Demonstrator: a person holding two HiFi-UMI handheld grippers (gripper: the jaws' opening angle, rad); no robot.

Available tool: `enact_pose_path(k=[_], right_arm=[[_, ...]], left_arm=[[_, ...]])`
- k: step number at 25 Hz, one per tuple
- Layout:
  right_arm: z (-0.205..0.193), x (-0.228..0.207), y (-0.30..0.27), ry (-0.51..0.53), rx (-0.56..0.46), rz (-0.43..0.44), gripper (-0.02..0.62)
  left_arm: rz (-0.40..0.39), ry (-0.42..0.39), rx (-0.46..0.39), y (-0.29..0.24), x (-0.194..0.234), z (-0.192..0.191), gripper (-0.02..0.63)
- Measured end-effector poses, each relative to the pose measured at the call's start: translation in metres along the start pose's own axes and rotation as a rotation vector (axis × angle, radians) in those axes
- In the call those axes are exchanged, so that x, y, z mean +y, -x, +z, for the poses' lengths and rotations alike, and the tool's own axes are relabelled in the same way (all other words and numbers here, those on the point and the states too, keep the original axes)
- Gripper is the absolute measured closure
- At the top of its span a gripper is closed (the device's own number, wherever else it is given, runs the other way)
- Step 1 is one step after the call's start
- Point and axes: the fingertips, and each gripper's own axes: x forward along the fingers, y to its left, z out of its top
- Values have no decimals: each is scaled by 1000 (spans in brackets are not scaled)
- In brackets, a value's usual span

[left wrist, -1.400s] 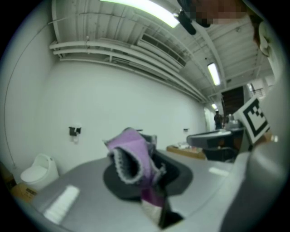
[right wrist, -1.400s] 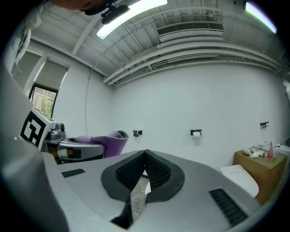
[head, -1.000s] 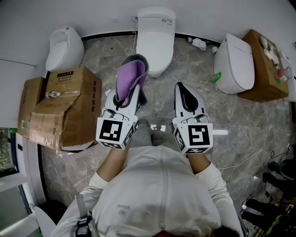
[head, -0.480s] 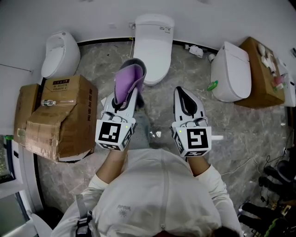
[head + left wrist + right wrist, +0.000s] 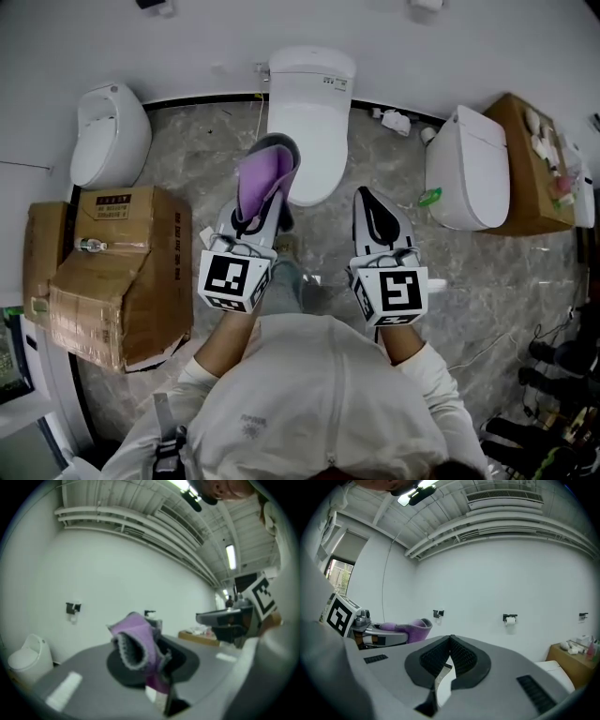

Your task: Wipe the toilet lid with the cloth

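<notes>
Status:
- The left gripper (image 5: 281,187) is clamped on the purple cloth (image 5: 261,173). In the left gripper view its jaws pinch a lower fold, and the rest bunches up and flops over the tips.
- The right gripper (image 5: 370,208) is closed, pads together, nothing in it.
- In the head view both sit side by side at centre frame, over the marble floor (image 5: 216,178).
- The toilet lid (image 5: 314,141) is at top centre of the head view. It's down, white and glossy.
- The cloth overlaps the lid's lower-left edge in the picture. I judge there's no contact yet: both gripper views look at the wall, not the lid.
- Wipe not started, as I read it.

Handling notes (my judgement):
- The cloth is light, limp and fleecy, with no stiffness of its own. It only wipes where I press it.
- The current hold looks fine, a deep pinch on the fold with a wad ahead of the tips. That wad should be what touches the lid, not jaw plastic.
- Drag on the stroke could pull the cloth out if the pinch is shallow.
- The lid looks like hard, smooth, curved plastic. The cloth should slide easily on it, and moderate pressure should do.
- The cardboard boxes (image 5: 122,272) at left and the second toilet (image 5: 466,169) at right are well clear.
</notes>
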Motion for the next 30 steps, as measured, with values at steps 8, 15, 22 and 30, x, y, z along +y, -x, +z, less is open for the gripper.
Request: enact_pose_path(k=[8, 15, 22, 30], right_arm=[[4, -36, -105, -7, 27, -35, 581], [-2, -73, -180, -38, 55, -104, 581], [-16, -82, -209, -37, 115, -127, 581], [-31, -78, -227, -22, 163, -94, 581]], left_arm=[[-71, -3, 58, -92, 64, 1, 555], [-153, -36, 85, -168, 113, 4, 555], [-193, -19, 103, -201, 132, -6, 555], [-196, 27, 124, -206, 136, -23, 555]])
